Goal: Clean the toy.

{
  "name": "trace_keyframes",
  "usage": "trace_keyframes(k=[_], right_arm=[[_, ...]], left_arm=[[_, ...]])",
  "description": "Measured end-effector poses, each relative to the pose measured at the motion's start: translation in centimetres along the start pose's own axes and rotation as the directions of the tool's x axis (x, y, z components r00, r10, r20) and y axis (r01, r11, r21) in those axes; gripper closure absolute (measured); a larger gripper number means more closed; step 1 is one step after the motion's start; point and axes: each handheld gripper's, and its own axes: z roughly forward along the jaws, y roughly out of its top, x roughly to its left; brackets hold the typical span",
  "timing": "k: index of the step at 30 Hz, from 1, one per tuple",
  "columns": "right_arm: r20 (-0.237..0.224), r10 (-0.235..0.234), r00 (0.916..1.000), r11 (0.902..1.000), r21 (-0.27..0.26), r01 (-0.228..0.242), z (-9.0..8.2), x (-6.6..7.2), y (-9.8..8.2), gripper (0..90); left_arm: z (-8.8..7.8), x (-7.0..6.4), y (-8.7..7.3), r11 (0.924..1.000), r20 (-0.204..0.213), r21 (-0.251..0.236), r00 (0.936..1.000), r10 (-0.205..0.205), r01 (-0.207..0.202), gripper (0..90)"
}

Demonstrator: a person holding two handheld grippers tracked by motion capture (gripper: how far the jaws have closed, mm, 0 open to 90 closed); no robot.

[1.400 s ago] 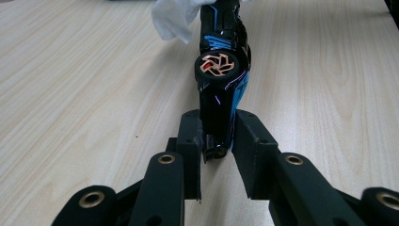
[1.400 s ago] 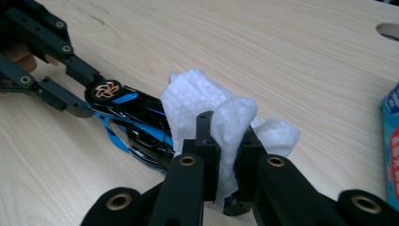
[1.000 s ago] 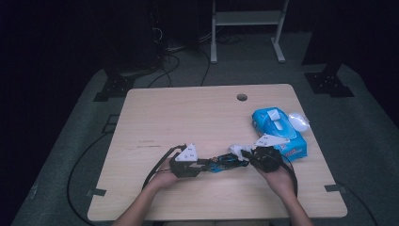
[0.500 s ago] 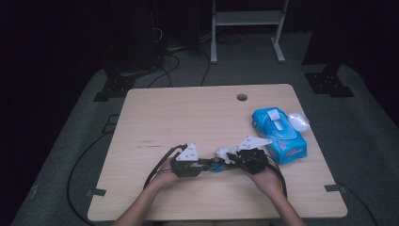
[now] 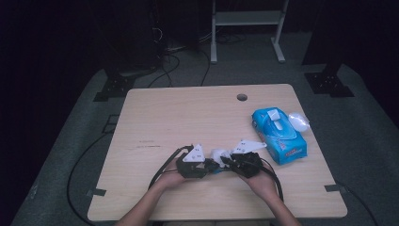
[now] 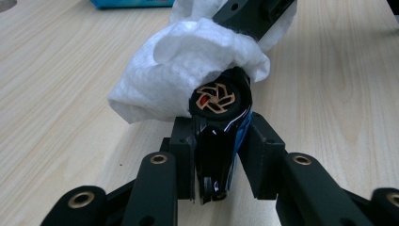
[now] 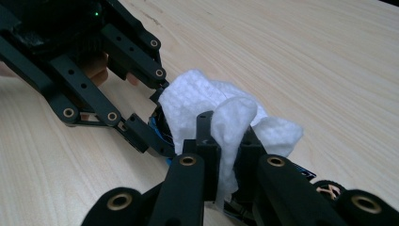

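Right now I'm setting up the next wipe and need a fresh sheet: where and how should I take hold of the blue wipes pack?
Grip the blue wipes pack across its narrow width, at the plain end nearest the person, coming down from above with the hand-held gripper. It lies flat on the table, long and soft, and its white flap sits on top toward the far end, so a near-end hold probably leaves the opening free.

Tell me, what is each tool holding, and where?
Left tool clamps the black-and-blue toy car by its body sides; right tool pinches the crumpled white wipe by a fold.

White wipe (image 6: pixel 188 80), black-and-blue toy car (image 6: pixel 221 141), gold wheel (image 6: pixel 215 98)
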Motion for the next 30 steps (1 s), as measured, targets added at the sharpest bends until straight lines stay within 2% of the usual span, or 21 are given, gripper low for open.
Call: trace_keyframes(k=[2, 5, 6, 9, 10, 12, 13, 15, 17, 19, 21, 24, 25, 28, 30], right_arm=[[-0.005, -0.002, 1.0, 1.0, 0.007, 0.002, 0.0, -0.3, 0.1, 84.0], [0.033, 0.011, 0.9994, 0.9999, 0.009, -0.011, -0.5, -1.2, -0.2, 84.1], [0.046, 0.02, 0.9987, 0.9997, 0.01, -0.02, -0.8, -1.5, -0.4, 84.1], [0.038, 0.069, 0.9969, 0.9976, -0.003, -0.069, -1.2, -2.1, -0.8, 84.1], [0.044, 0.064, 0.997, 0.9979, -0.003, -0.064, -1.1, -1.9, -0.7, 84.1], [0.009, 0.053, 0.9985, 0.9986, 0.001, -0.053, -0.6, -1.2, -0.3, 84.1], [-0.007, 0.037, 0.9993, 0.9993, 0.001, -0.037, -0.2, -0.6, -0.1, 84.0], [-0.006, -0.009, 0.9999, 1.0, 0.003, 0.009, 0.3, 0.5, 0.4, 84.0], [-0.026, -0.006, 0.9996, 0.9999, 0.008, 0.007, 0.5, 0.6, 0.7, 84.1], [-0.027, -0.007, 0.9996, 1.0, 0.007, 0.007, 0.5, 0.4, 0.6, 84.1], [0.035, -0.001, 0.9994, 0.9998, 0.021, 0.0, -0.2, -0.8, 0.2, 84.1], [0.054, 0.048, 0.9974, 0.9988, 0.01, -0.049, -1.5, -2.5, -0.8, 84.1], [0.047, 0.065, 0.9968, 0.9978, 0.007, -0.066, -1.7, -2.8, -1.0, 84.1], [0.073, 0.051, 0.996, 0.9986, 0.013, -0.052, -1.8, -2.6, -1.0, 84.1], [0.037, 0.065, 0.9972, 0.9979, -0.003, -0.065, -1.8, -2.4, -0.8, 84.1]], left_arm=[[-0.2, 0.1, -0.1, 1.0, -0.007, 0.0, 1.0, -0.001, 0.001, 68.6], [-0.3, 0.2, -0.1, 1.0, -0.002, 0.004, 1.0, -0.002, 0.002, 69.7], [-0.3, 0.1, -0.1, 1.0, -0.001, 0.003, 1.0, 0.0, 0.0, 69.7], [-0.2, 0.2, -0.1, 1.0, 0.004, 0.0, 1.0, -0.001, 0.001, 69.7], [-0.2, 0.2, -0.1, 1.0, 0.004, -0.001, 1.0, -0.003, 0.003, 69.8], [-0.2, 0.1, -0.1, 1.0, 0.003, -0.002, 1.0, -0.004, 0.004, 69.8], [-0.2, 0.1, 0.0, 1.0, 0.002, -0.001, 1.0, -0.002, 0.002, 69.8], [-0.3, 0.2, -0.1, 1.0, 0.004, 0.0, 1.0, -0.004, 0.004, 69.8], [-0.3, 0.2, -0.1, 1.0, 0.003, 0.0, 1.0, -0.004, 0.004, 69.8], [-0.3, 0.2, -0.1, 1.0, 0.006, -0.001, 1.0, -0.006, 0.006, 69.8], [-0.4, 0.4, -0.2, 0.9999, 0.007, -0.001, 0.9999, -0.011, 0.011, 69.9], [-0.3, 0.4, -0.2, 0.9999, 0.01, -0.003, 0.9999, -0.01, 0.01, 69.8], [-0.3, 0.3, -0.1, 0.9999, 0.02, -0.005, 0.9997, -0.011, 0.011, 70.2], [-0.2, 0.2, 0.0, 1.0, 0.015, 0.001, 0.9999, -0.002, 0.002, 70.5], [-0.3, 0.3, -0.1, 1.0, 0.013, 0.002, 0.9999, -0.003, 0.003, 70.5]])
